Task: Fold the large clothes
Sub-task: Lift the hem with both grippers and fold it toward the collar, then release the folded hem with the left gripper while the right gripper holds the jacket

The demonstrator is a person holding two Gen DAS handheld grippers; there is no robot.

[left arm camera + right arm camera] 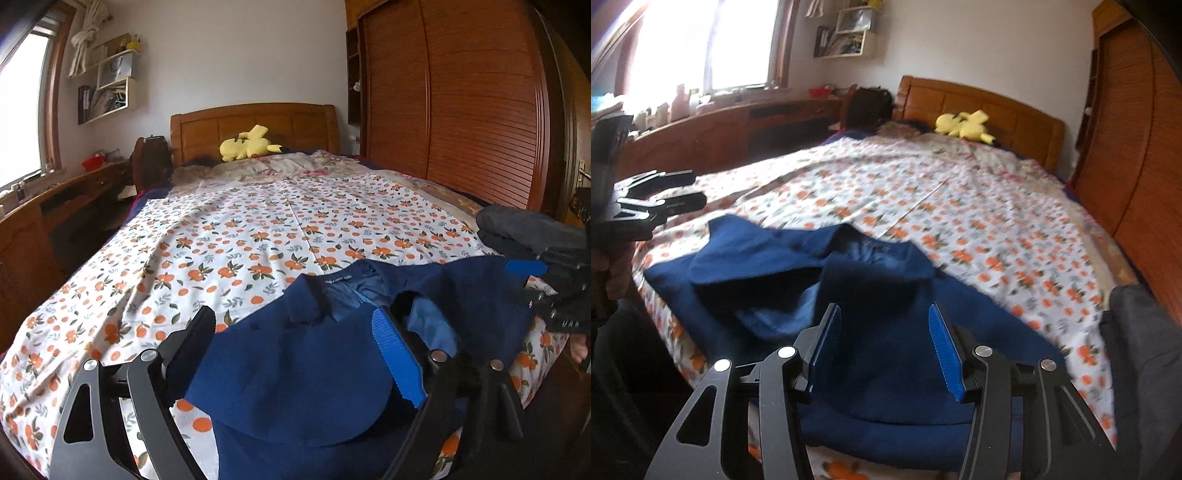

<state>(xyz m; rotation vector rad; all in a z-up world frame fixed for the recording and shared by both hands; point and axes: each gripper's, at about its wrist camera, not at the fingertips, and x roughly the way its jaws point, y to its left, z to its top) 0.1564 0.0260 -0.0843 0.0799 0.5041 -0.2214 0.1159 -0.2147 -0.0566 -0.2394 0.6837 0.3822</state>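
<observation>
Your right wrist view is blurred, so the label inside the collar of the navy jacket (871,288) cannot be read there, and it is too small to read in the left wrist view. The near hem of the navy jacket (314,369) is cut off by the bottom edge of both views, so you cannot tell how far it hangs over the bed's near edge. The left finger pad of your left gripper (295,343) is hidden behind its own black finger; only the blue ribbed pad on the right finger shows. The jacket lies at the near end of the bed, on the orange-print sheet (258,229), collar toward the wooden headboard (255,125), with 1 front panel turned back so the lighter lining shows. Your left gripper stands spread wide, low over the jacket, its pads clear of the cloth; nothing is pinched. Your right gripper (882,350) is partly spread, angled down over the jacket's near part, with cloth seen between the fingers but no pad pressing on it. In the left wrist view your right gripper (554,280) enters from the right edge, only partly in frame. A dark grey folded garment (524,229) lies on the sheet at the right, partly cut off. A yellow plush toy (251,146) rests by the headboard.
</observation>
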